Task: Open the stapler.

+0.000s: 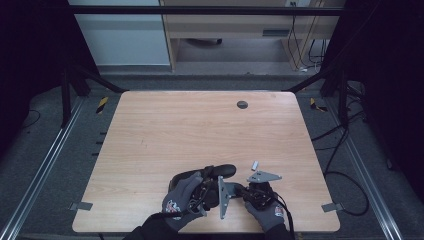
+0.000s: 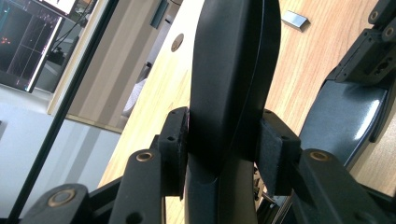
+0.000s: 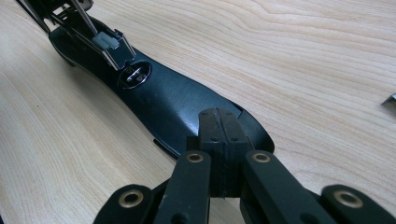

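both grippers are clenched: left gripper (image 2: 223,154) on a black stapler (image 2: 233,74), right gripper (image 3: 223,154) on nothing.

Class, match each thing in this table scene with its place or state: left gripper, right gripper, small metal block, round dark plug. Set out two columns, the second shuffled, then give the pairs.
1 left gripper
2 right gripper
3 small metal block
4 round dark plug

A set in the far side of the table
B jaws closed pad to pad, over the end of the stapler base
C clamped on the stapler's black upper part
D lying loose on the wood near the grippers

Pairs: 1-C, 2-B, 3-D, 4-A
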`<state>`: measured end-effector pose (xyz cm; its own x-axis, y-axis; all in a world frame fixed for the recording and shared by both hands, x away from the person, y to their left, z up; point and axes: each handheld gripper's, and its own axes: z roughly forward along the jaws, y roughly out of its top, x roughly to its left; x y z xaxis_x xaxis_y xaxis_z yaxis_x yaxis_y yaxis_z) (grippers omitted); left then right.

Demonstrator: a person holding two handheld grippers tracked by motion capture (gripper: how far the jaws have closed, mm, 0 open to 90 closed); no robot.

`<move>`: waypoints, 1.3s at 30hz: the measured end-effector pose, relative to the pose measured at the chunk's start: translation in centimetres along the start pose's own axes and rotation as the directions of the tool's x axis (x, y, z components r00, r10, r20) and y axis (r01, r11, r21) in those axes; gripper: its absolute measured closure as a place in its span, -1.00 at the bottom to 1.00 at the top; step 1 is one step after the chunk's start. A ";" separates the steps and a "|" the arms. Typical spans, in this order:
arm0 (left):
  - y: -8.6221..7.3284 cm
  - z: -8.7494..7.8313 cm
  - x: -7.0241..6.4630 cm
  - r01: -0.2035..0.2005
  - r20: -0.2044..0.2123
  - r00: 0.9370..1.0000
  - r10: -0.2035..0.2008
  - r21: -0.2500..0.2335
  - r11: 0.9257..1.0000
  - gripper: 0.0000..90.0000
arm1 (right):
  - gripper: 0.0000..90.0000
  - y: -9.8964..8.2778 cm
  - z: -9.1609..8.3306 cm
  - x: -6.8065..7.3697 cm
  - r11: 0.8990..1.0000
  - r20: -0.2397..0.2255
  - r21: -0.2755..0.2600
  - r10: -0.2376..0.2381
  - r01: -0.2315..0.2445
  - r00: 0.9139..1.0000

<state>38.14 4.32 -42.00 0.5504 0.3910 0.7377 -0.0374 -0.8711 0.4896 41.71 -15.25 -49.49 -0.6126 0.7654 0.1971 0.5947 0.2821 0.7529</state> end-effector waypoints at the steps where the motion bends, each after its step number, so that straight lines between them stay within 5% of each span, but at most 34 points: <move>1: 0.0 0.0 0.0 0.008 0.001 1.000 -0.008 -0.004 1.000 0.30 | 1.00 0.0 0.0 0.0 1.000 0.001 0.000 -0.001 0.001 1.000; 18: -0.6 -0.8 1.2 0.059 -0.004 0.998 -0.059 -0.028 0.998 0.31 | 1.00 0.0 0.1 0.0 1.000 0.010 0.000 -0.012 0.012 1.000; 39: -1.7 -2.0 3.1 0.168 0.009 0.986 -0.168 -0.066 0.983 0.31 | 1.00 0.0 0.1 0.1 1.000 0.018 0.002 -0.014 0.014 1.000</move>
<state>38.26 7.60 -39.65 0.5565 0.5291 0.6406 0.0005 -0.7712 0.6365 41.69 -15.12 -49.49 -0.6112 0.7718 0.1754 0.5874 0.2937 0.7541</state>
